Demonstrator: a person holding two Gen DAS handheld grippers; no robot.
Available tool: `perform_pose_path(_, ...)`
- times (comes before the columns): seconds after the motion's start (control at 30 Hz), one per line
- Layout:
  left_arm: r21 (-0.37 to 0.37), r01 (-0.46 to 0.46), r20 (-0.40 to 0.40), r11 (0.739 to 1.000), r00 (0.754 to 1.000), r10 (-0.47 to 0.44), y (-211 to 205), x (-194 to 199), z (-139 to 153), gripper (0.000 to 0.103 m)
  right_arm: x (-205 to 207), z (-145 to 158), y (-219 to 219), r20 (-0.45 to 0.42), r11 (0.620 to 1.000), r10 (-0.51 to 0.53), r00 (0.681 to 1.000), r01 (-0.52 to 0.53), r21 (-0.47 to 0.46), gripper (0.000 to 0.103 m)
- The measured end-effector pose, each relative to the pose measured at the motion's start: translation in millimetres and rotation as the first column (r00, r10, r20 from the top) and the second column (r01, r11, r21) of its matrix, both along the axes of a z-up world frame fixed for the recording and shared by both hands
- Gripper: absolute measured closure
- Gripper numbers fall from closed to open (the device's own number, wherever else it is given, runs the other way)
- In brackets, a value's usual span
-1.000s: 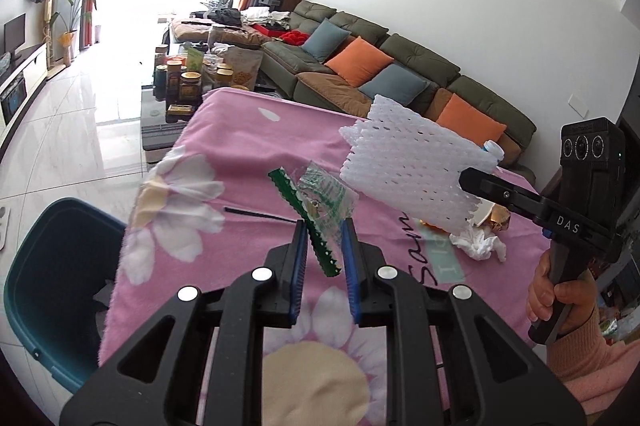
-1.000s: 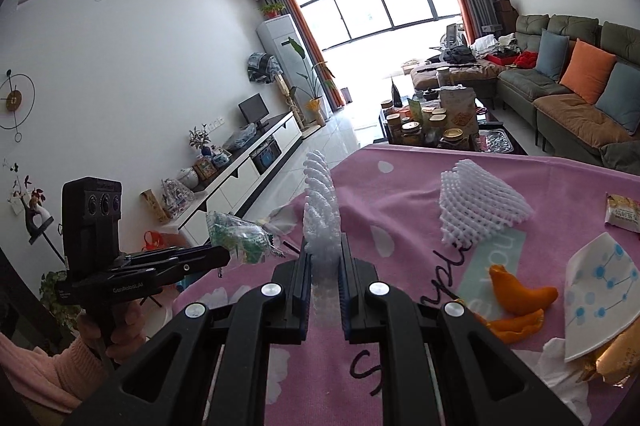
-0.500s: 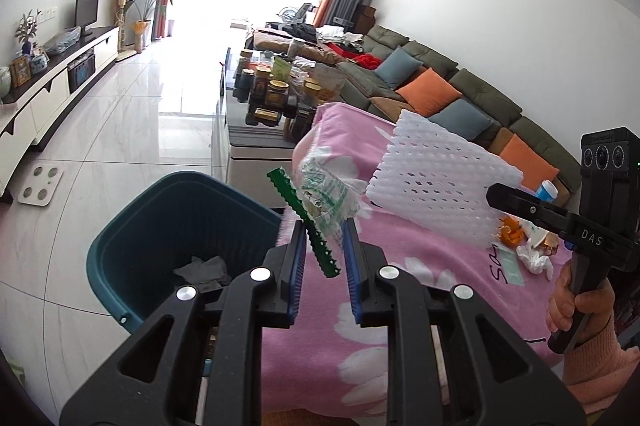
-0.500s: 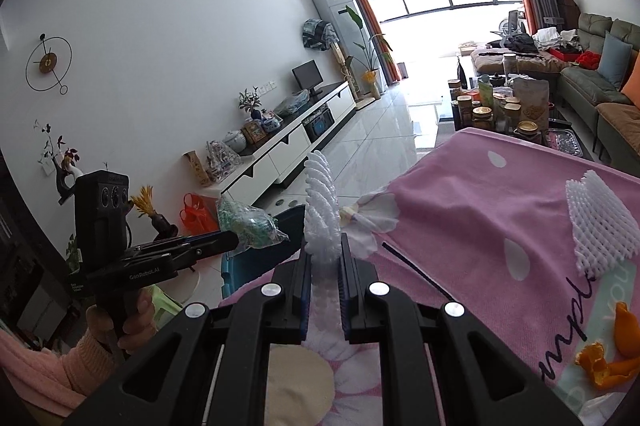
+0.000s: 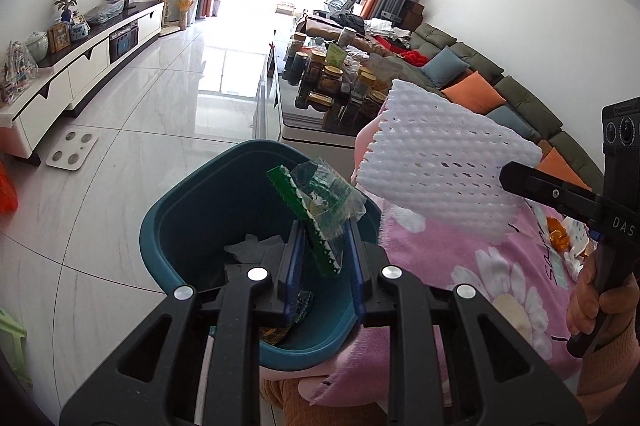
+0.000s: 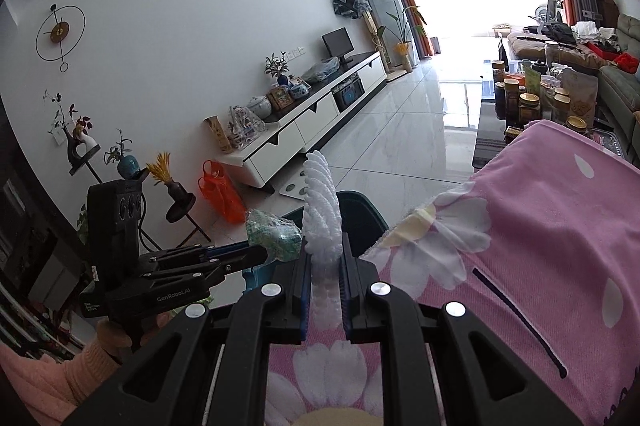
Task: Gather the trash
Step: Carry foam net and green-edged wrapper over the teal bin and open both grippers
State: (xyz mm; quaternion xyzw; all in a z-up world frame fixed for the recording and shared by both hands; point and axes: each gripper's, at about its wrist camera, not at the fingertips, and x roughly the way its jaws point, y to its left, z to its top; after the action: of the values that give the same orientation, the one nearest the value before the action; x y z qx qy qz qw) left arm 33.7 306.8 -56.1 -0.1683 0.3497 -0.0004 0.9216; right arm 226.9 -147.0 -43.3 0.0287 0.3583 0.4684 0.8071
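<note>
My left gripper (image 5: 322, 246) is shut on a clear and green plastic wrapper (image 5: 320, 202) and holds it over the teal trash bin (image 5: 192, 210), which holds paper scraps. My right gripper (image 6: 323, 258) is shut on a white foam net sleeve (image 6: 320, 194), held edge-on near the table's corner; the sleeve also shows in the left wrist view (image 5: 444, 166), to the right of the bin. The left gripper with the wrapper (image 6: 272, 234) shows in the right wrist view beside the bin (image 6: 362, 210).
A pink flowered tablecloth (image 6: 540, 226) covers the table right of the bin. Orange peel and crumpled paper (image 5: 568, 246) lie on it. A coffee table with several jars (image 5: 340, 82), a white TV cabinet (image 5: 80, 74), an orange bag (image 6: 220, 190) and a floor scale (image 5: 72, 154) stand around.
Both grippers have swung left from over the table toward the bin. The wrapper is now above the bin's opening. Both grips are unchanged.
</note>
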Motion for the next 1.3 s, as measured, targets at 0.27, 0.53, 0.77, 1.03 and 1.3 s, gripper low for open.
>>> perform_pose_path(0.27, -0.004, -0.04, -0.052, 0.999, 0.998, 0.04, 10, 10, -22, 0.08, 6, -11, 32, -0.037, 0.999, 0.015, 0.999, -0.016, -0.03, 0.091)
perform_pose_path(0.53, -0.018, -0.075, -0.09, 0.997, 0.993, 0.073, 12, 20, -39, 0.08, 21, -24, 58, -0.079, 0.998, 0.01, 0.997, -0.016, -0.068, 0.09)
perform_pose_path(0.77, -0.032, -0.097, -0.08, 0.995, 0.992, 0.094, 15, 22, -41, 0.076, 23, -33, 73, -0.095, 0.996, 0.005, 0.995, -0.013, -0.091, 0.067)
perform_pose_path(1.03, -0.036, -0.091, -0.054, 0.995, 0.995, 0.089, 11, 21, -34, 0.069, 21, -31, 58, -0.101, 0.998, -0.005, 0.995, -0.002, -0.07, 0.067)
perform_pose_path(1.3, -0.017, -0.002, 0.029, 1.0, 1.0, 0.003, -22, 21, -10, 0.058, 6, -16, 9, -0.048, 0.998, -0.042, 0.998, 0.04, -0.04, 0.063)
